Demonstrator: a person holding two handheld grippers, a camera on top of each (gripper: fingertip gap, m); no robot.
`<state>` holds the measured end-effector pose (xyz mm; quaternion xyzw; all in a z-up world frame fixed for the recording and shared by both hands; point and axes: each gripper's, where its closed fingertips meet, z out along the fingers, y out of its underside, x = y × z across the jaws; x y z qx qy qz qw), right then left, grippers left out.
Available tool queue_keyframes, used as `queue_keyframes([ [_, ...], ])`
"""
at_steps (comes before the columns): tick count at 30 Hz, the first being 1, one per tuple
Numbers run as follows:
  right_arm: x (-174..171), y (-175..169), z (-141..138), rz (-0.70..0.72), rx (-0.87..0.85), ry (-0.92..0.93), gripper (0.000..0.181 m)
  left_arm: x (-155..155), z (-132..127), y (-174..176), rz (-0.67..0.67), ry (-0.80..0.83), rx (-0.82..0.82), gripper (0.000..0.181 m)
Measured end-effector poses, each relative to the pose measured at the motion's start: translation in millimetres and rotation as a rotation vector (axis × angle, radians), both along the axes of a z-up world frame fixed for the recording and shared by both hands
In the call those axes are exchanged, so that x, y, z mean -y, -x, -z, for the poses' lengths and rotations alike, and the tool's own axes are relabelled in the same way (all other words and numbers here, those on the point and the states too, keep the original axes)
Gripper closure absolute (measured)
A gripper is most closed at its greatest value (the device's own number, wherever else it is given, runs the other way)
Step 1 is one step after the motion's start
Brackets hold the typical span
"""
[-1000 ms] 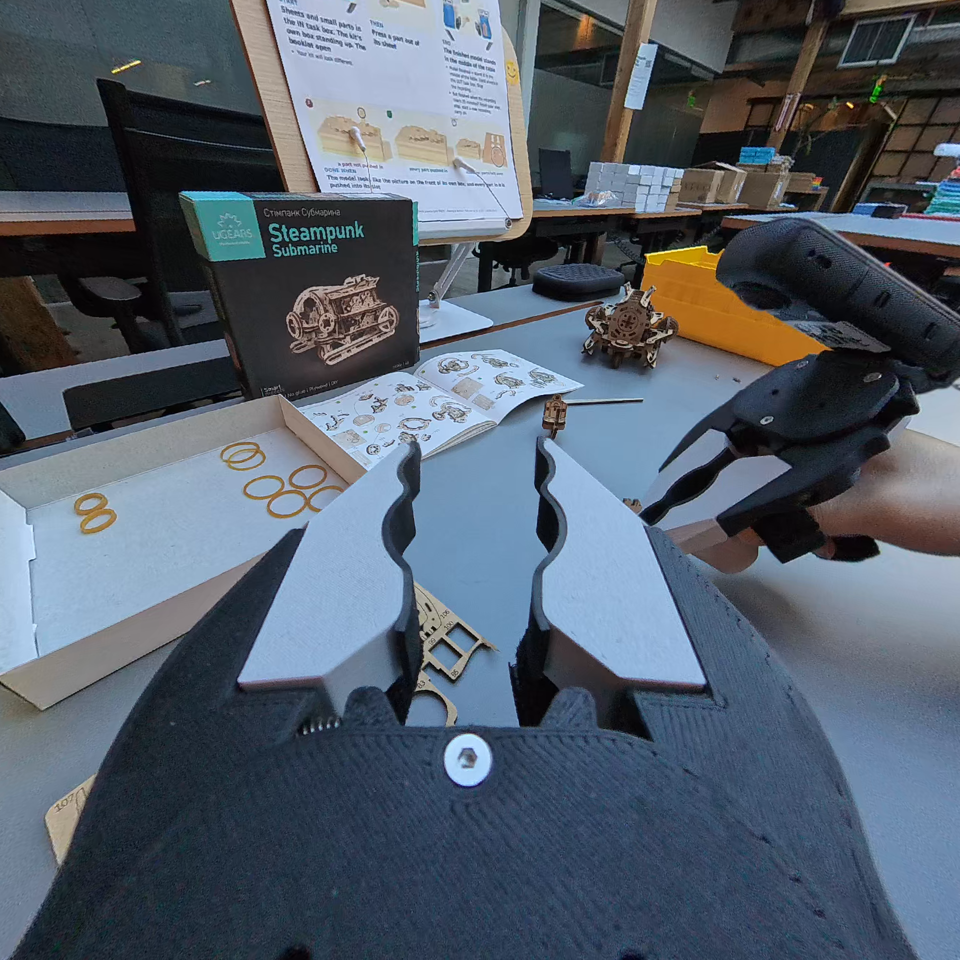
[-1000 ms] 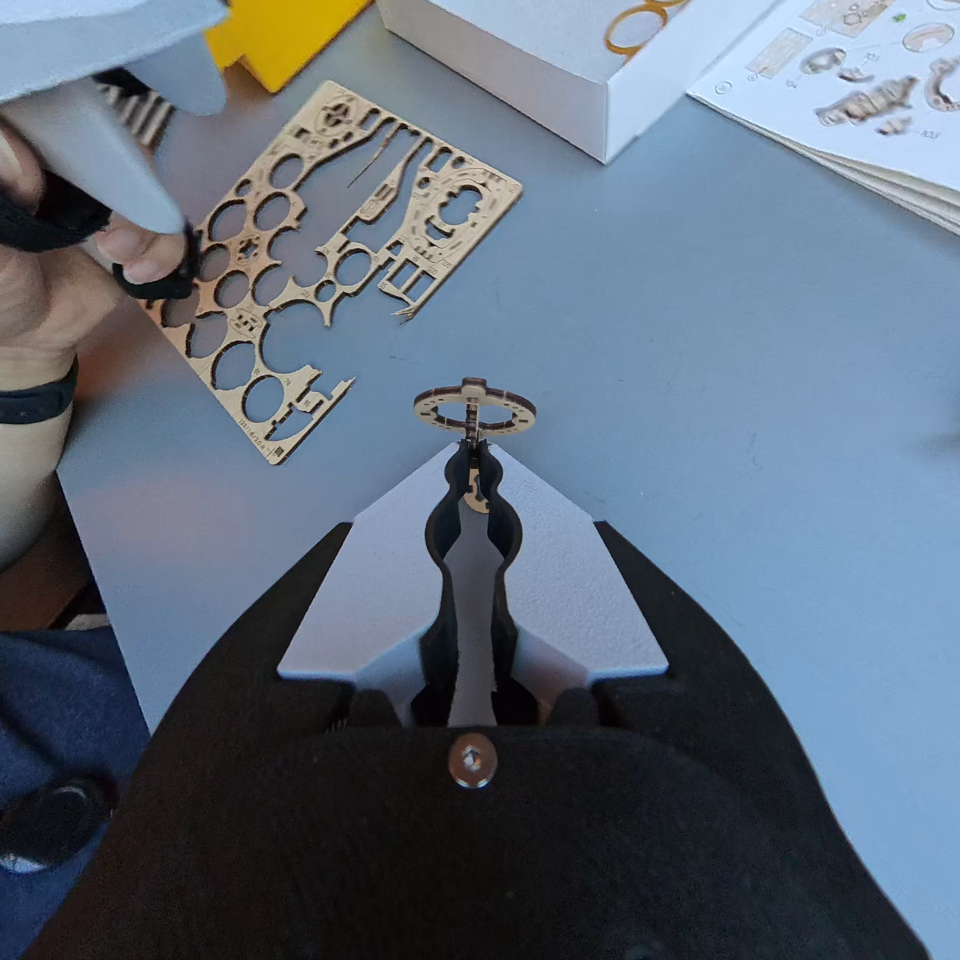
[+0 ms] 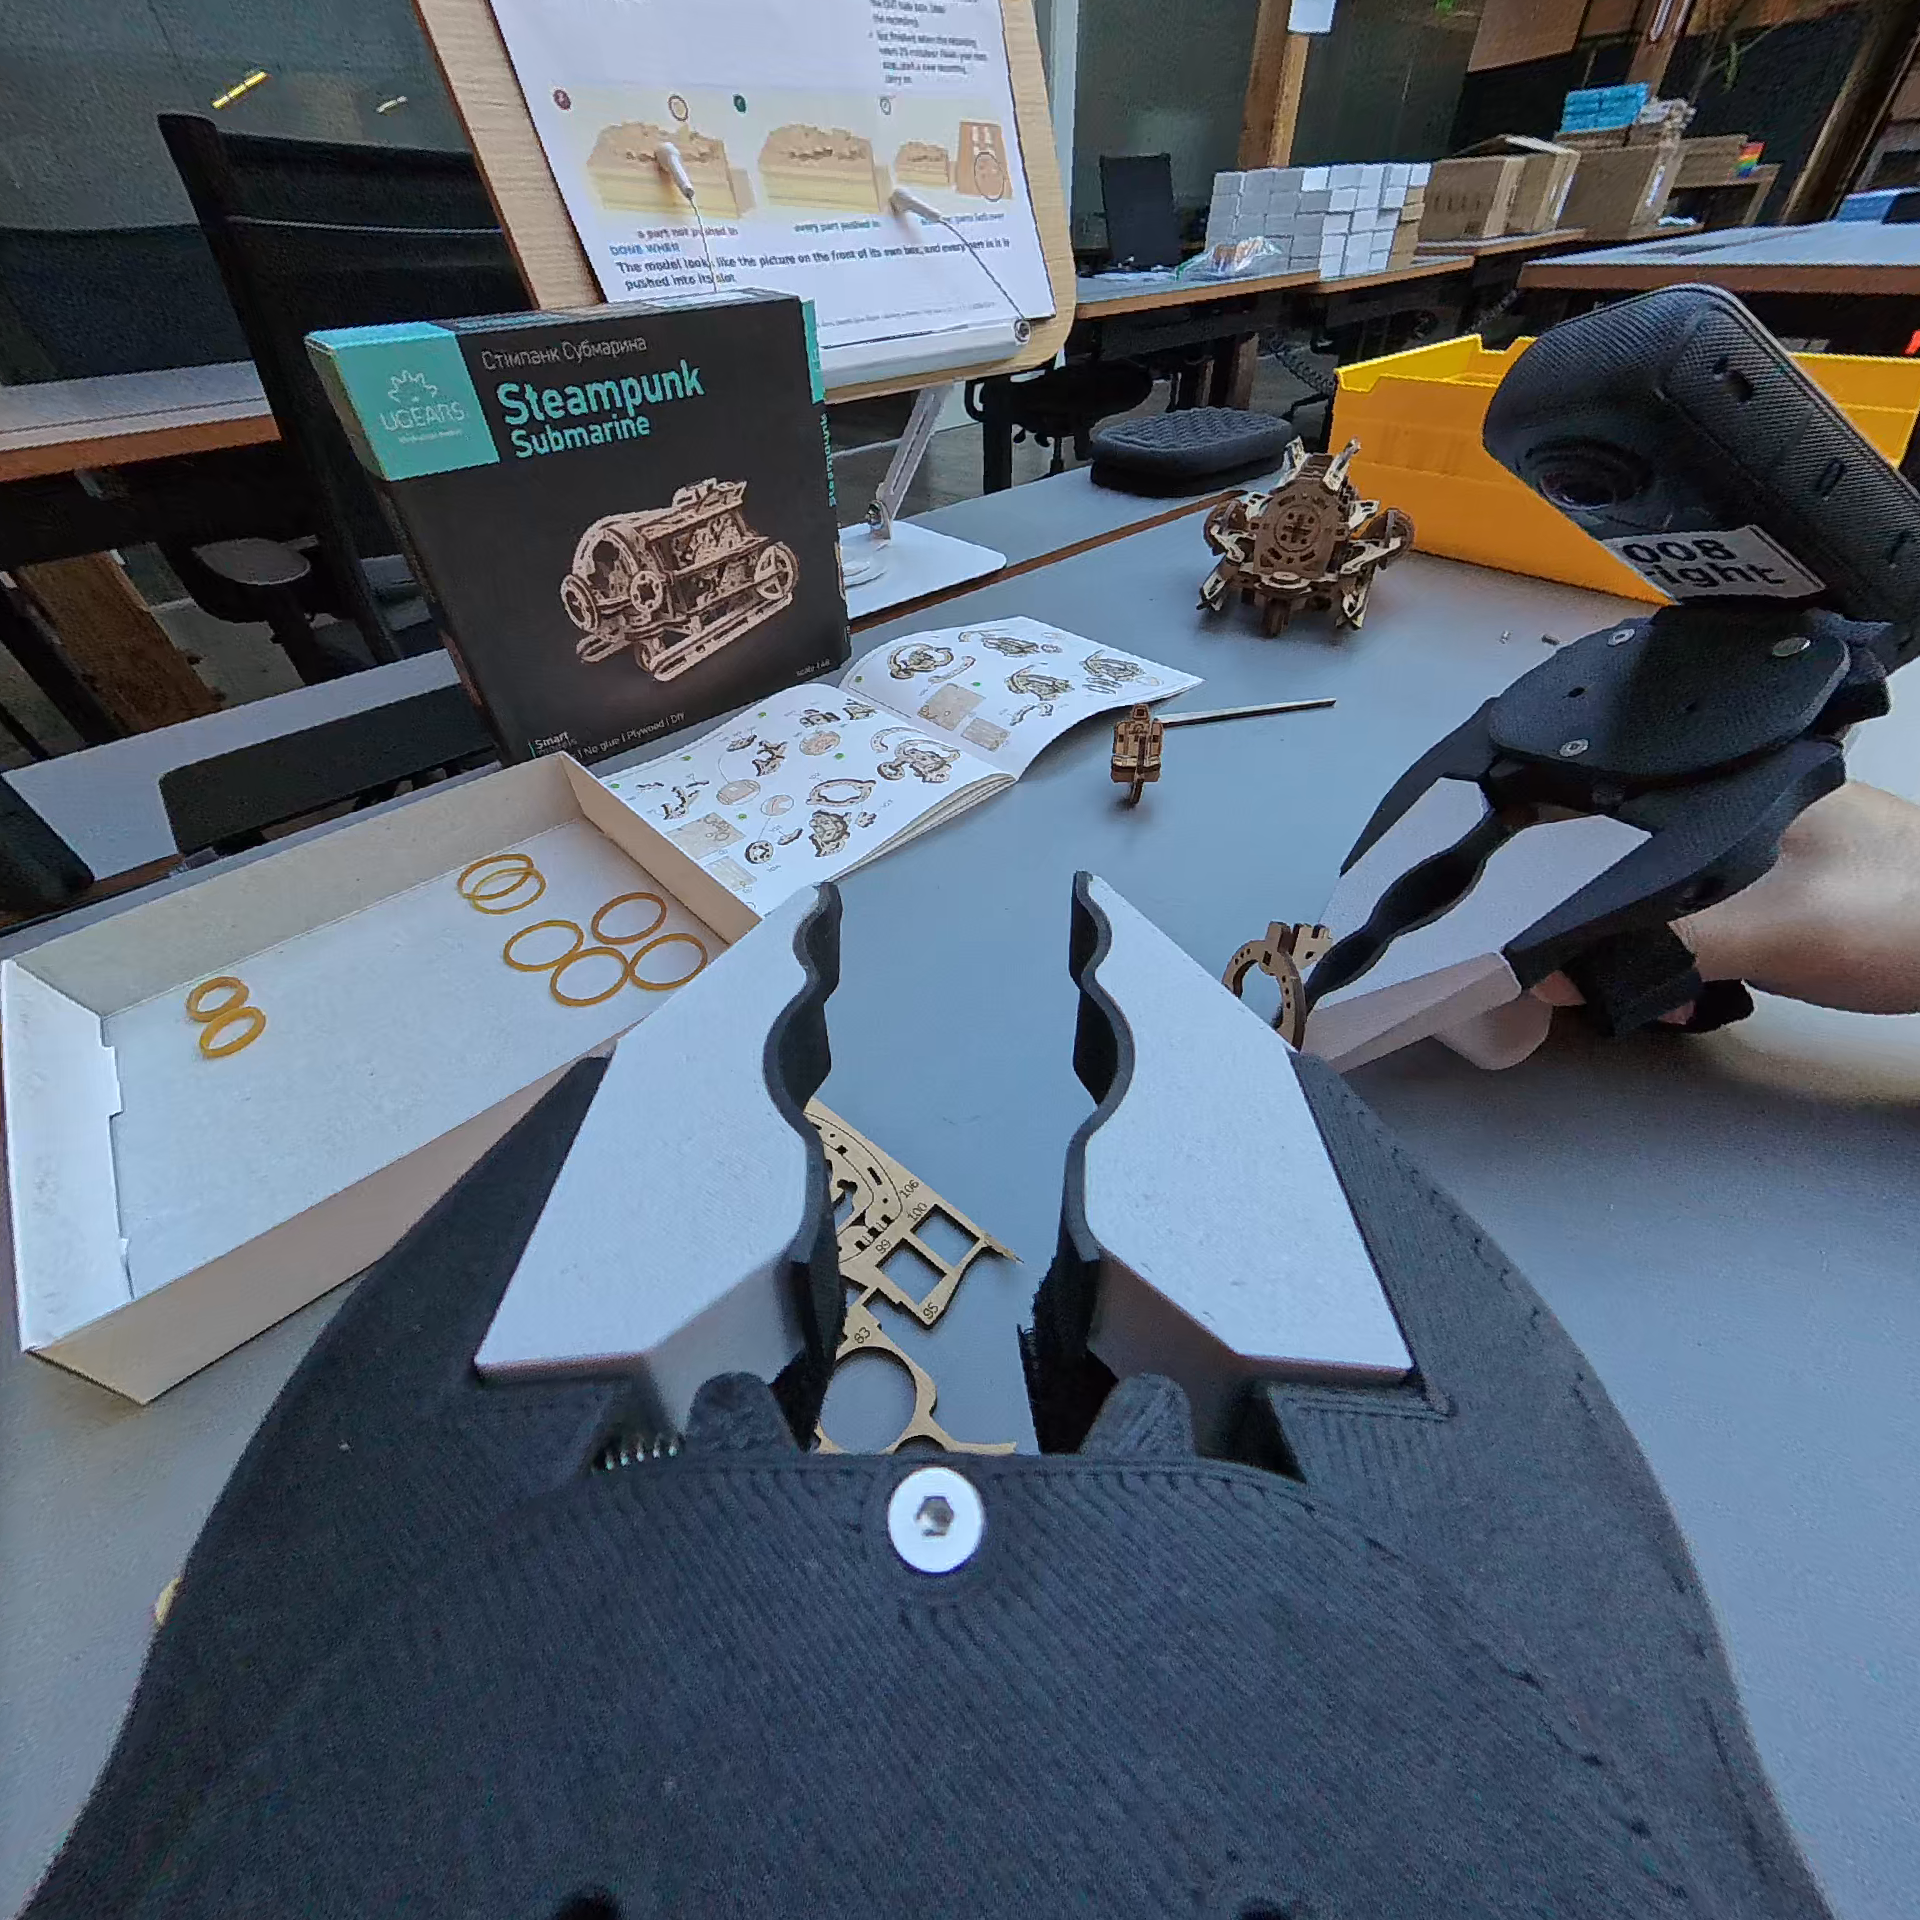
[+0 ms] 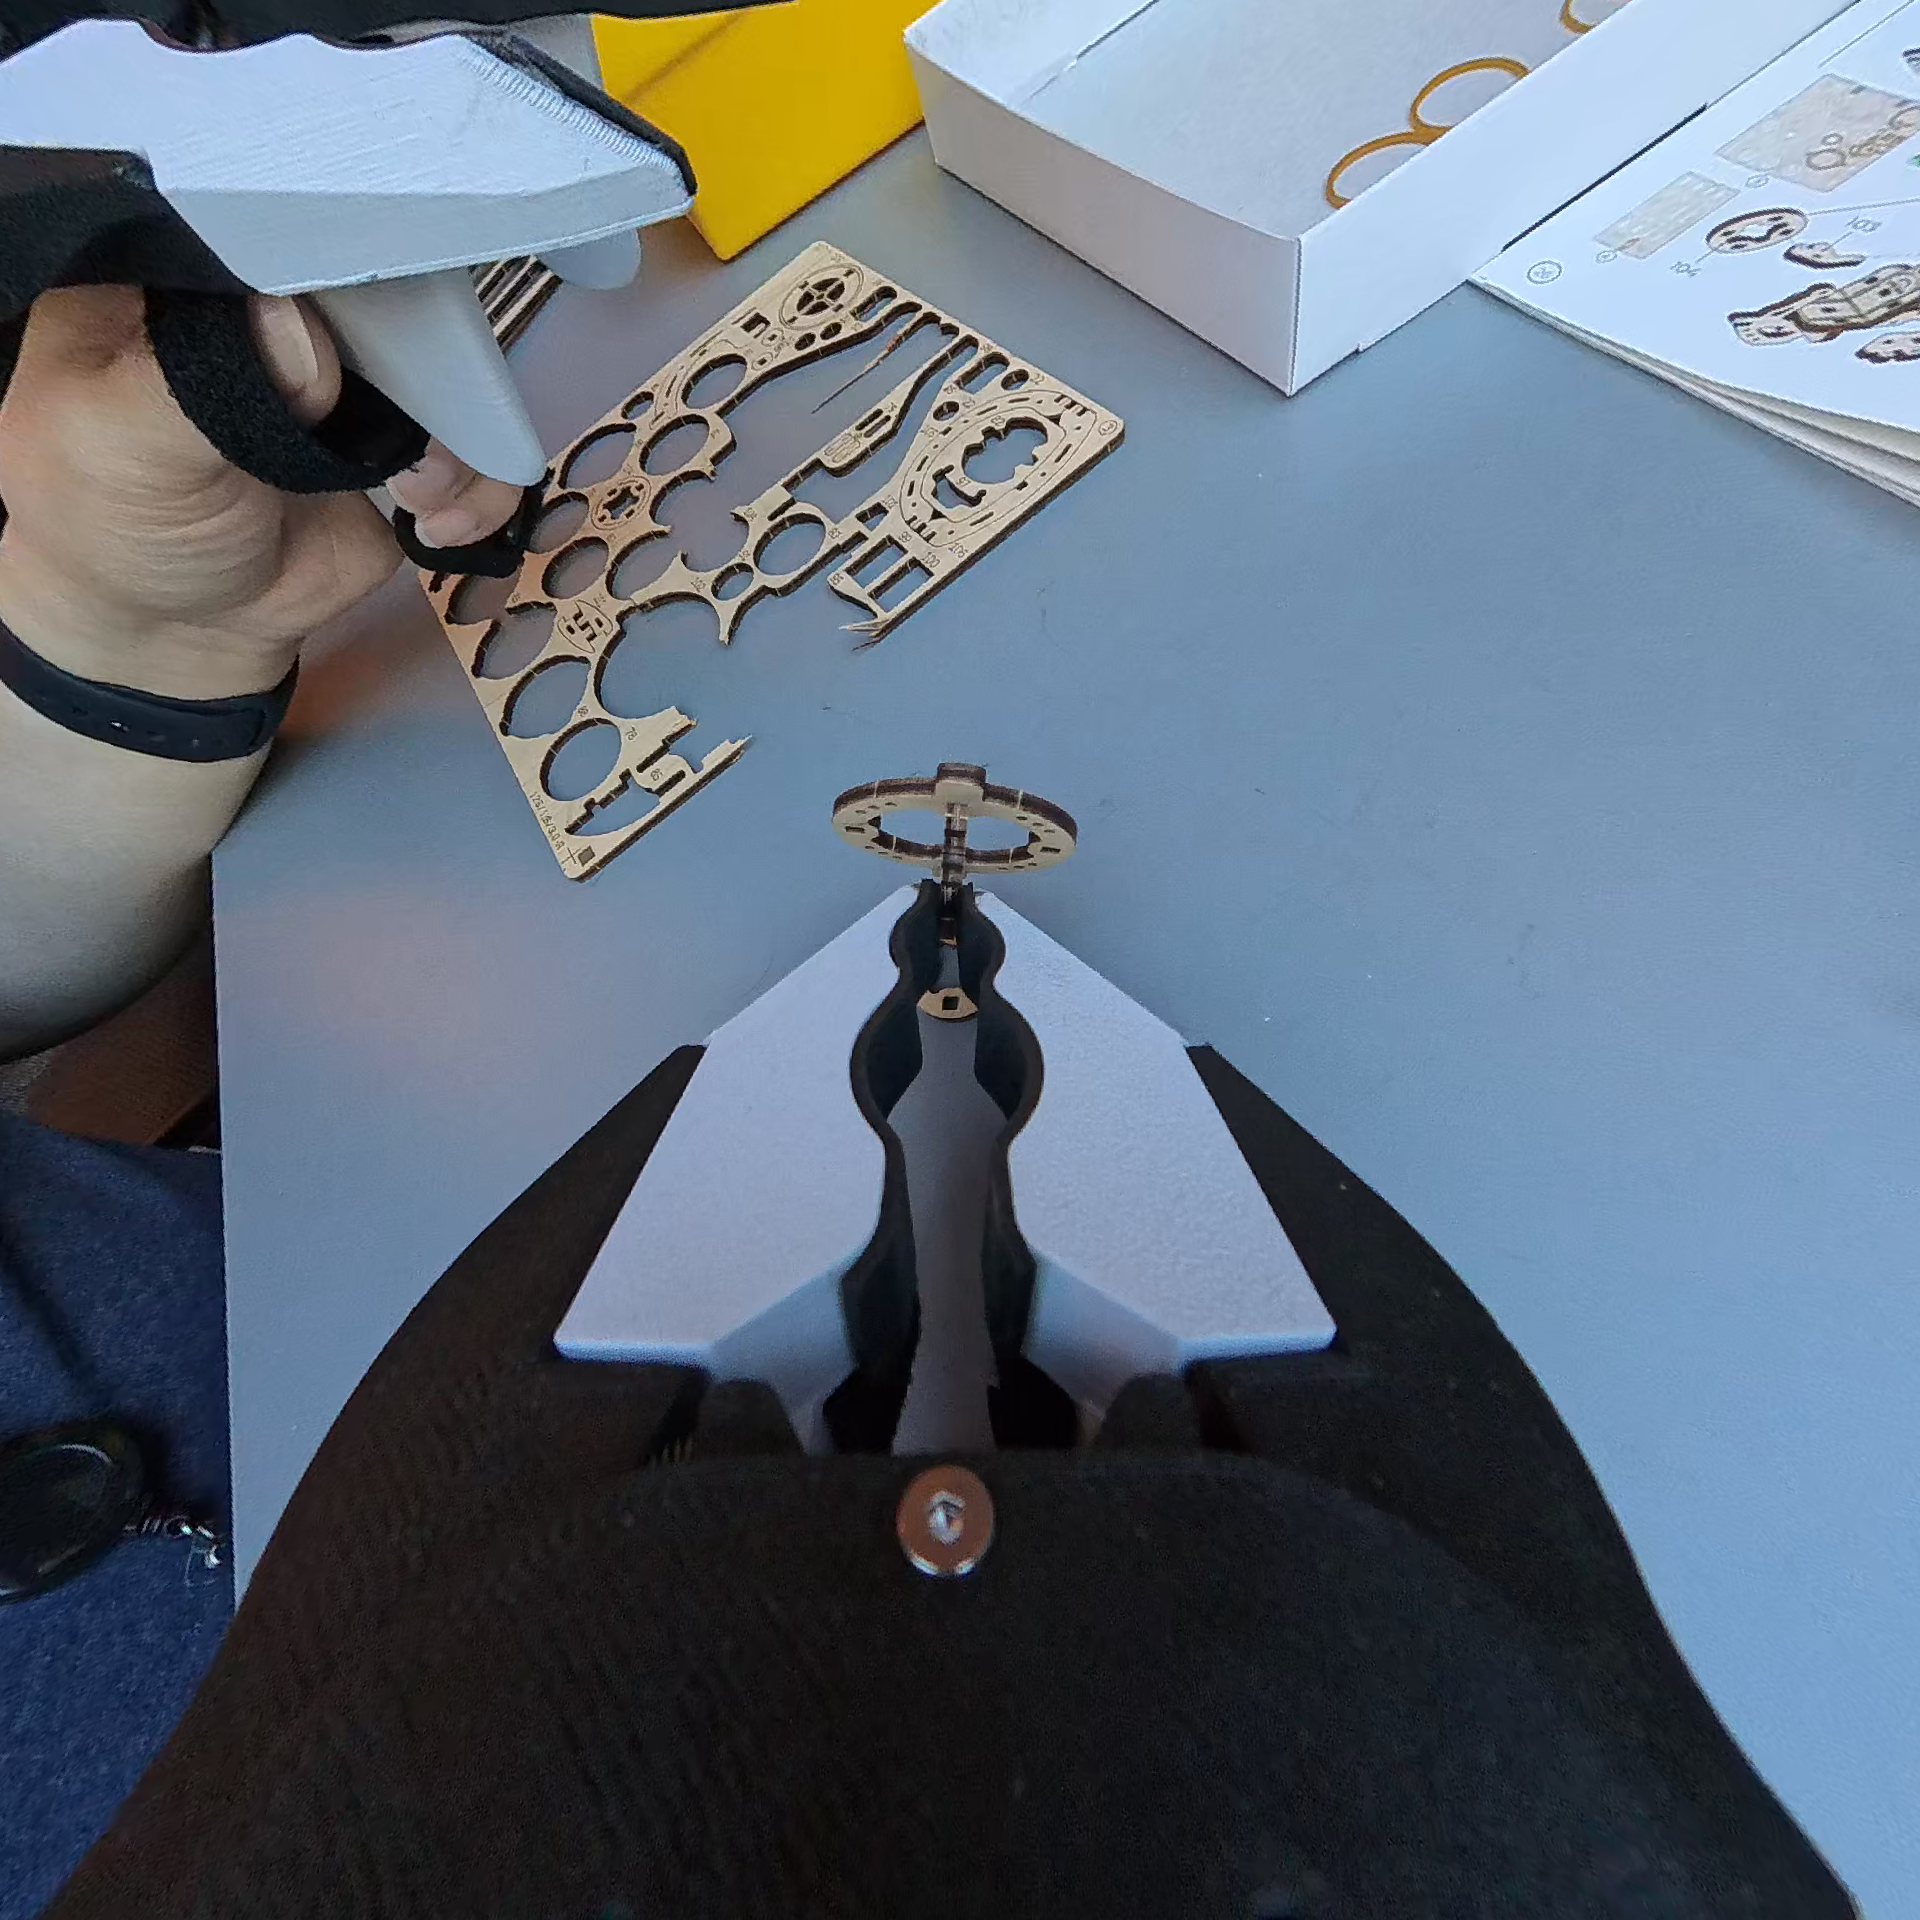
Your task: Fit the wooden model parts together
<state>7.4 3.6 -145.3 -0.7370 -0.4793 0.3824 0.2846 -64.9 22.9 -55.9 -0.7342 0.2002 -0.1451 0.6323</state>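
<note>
Right tool [image 4: 948, 914] pinching small wooden ring sub-assembly [image 4: 954, 826] by its thin cross tab, above bare grey bench [image 4: 1351, 935]. Grip only at the very tips: risk of part pivoting or popping out if pressed into a mate off-axis; thin tab likely to snap under side load.

Left tool [image 3: 951, 997] spread, empty, hovering over punched plywood sheet [image 4: 727, 540]. Risk: sheet sliding or lifting if a part is pulled without pinning; remaining thin slivers easy to break.

Right wrist view only: full sheet layout, ring seen flat-on, hand [image 4: 156, 499] on left tool's handle, corner of white tray [image 4: 1195, 208].

Left wrist view only: ring edge-on at right tool's tips, rubber bands [image 3: 587, 951] in tray, open instruction booklet [image 3: 883, 748], small wooden part with stick [image 3: 1138, 748] beyond it, kit box [image 3: 603, 520], finished wooden model [image 3: 1299, 545], yellow bin [image 3: 1455, 468].
</note>
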Motion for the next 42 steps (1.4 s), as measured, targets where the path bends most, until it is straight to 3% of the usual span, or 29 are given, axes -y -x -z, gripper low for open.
queue_keyframes([
  [23,-0.7,0.9,4.8,-0.009,0.035,-0.028,0.181,-0.4,0.1,-0.6,-0.002,-0.003,-0.009,0.138],
  [42,2.2,2.5,6.0,-0.07,0.165,-0.367,0.181,0.6,-1.5,-1.5,-0.003,-0.016,-0.019,0.138],
])
